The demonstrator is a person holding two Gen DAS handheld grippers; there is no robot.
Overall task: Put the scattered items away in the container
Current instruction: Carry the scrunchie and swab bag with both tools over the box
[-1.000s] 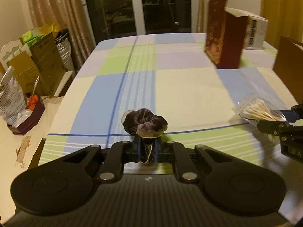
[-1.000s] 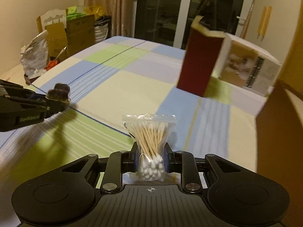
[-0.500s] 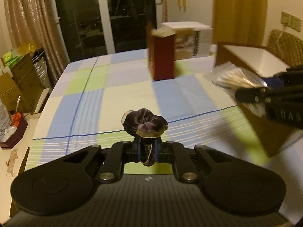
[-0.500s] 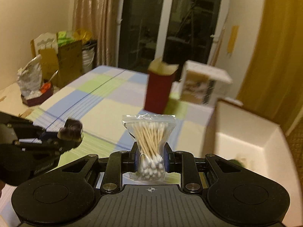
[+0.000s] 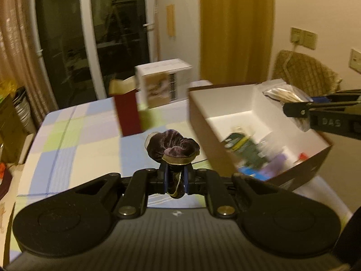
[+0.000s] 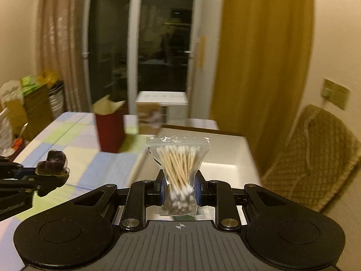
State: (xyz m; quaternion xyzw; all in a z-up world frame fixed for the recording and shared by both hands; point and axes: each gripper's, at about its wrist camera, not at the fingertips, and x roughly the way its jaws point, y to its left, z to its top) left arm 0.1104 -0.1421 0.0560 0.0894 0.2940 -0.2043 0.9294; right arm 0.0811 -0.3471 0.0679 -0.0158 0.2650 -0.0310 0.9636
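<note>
My left gripper [image 5: 175,181] is shut on a dark purple velvet scrunchie [image 5: 172,145] and holds it above the checked tablecloth, just left of the open cardboard box [image 5: 227,97]. My right gripper [image 6: 179,186] is shut on a clear bag of cotton swabs [image 6: 178,164] and holds it over the box [image 6: 225,153]. In the left wrist view the swab bag [image 5: 283,94] hangs above the box's right side. In the right wrist view the scrunchie [image 6: 54,161] is at the left. Several blurred items [image 5: 246,146] lie in the box.
A dark red carton [image 5: 127,113] and a white printed box [image 5: 163,82] stand on the table behind the container. A wicker chair [image 6: 315,153] is at the right by a yellow curtain. Boxes and bags [image 6: 29,99] are stacked at the left beyond the table.
Both grippers have swung right toward the open box with their loads. The swab bag has moved from beside the box to above it, and the box's inside has come into the left view.
</note>
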